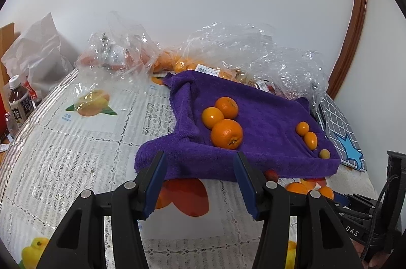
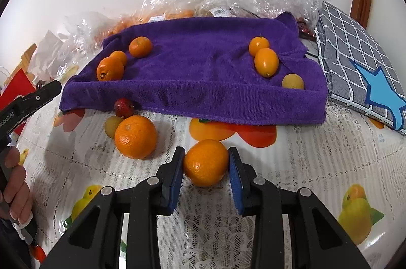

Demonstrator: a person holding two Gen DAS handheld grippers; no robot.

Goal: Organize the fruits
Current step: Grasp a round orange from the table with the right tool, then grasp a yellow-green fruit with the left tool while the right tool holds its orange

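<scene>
the right gripper (image 2: 206,164) had its pads clamped on a small orange (image 2: 205,162) just in front of the purple towel (image 2: 203,65); a shallow pinch could let it roll. the left gripper (image 1: 200,180) hung apart, empty.

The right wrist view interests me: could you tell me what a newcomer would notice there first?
The right gripper closing its blue pads around an orange on the lace tablecloth. Behind it lies a purple towel, with oranges grouped at its left end and smaller oval fruits at its right.
</scene>
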